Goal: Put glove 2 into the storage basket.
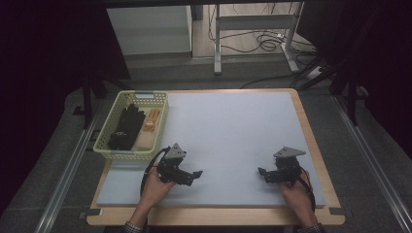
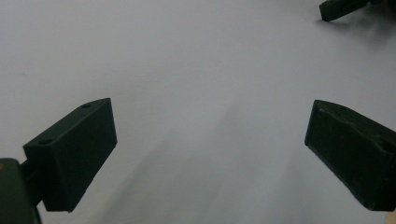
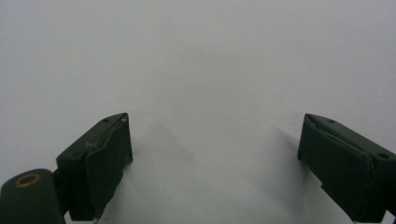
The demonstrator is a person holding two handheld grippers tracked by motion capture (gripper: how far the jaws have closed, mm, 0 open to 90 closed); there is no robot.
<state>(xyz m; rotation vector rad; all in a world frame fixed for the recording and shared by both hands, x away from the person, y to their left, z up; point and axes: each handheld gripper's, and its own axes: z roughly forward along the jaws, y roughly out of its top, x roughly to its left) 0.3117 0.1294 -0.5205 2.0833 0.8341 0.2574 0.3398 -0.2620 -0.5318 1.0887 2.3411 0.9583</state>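
My left gripper point(image 1: 195, 174) rests low on the pale grey mat point(image 1: 228, 131) near its front left, held by a hand, its tip pointing right. In the left gripper view its jaws stand wide apart with bare mat between them point(image 2: 210, 154). My right gripper point(image 1: 261, 172) sits near the front right of the mat, tip pointing left toward the other. Its jaws are also wide apart over bare mat point(image 3: 215, 163). The tip of the right gripper point(image 2: 338, 8) shows at the top right of the left gripper view.
A pale green basket point(image 1: 110, 147) stands at the mat's left edge and holds a black glove point(image 1: 125, 127) and an orange object point(image 1: 151, 121). The wooden table edge point(image 1: 214, 216) borders the mat. A desk frame and cables point(image 1: 262, 41) lie on the floor beyond.
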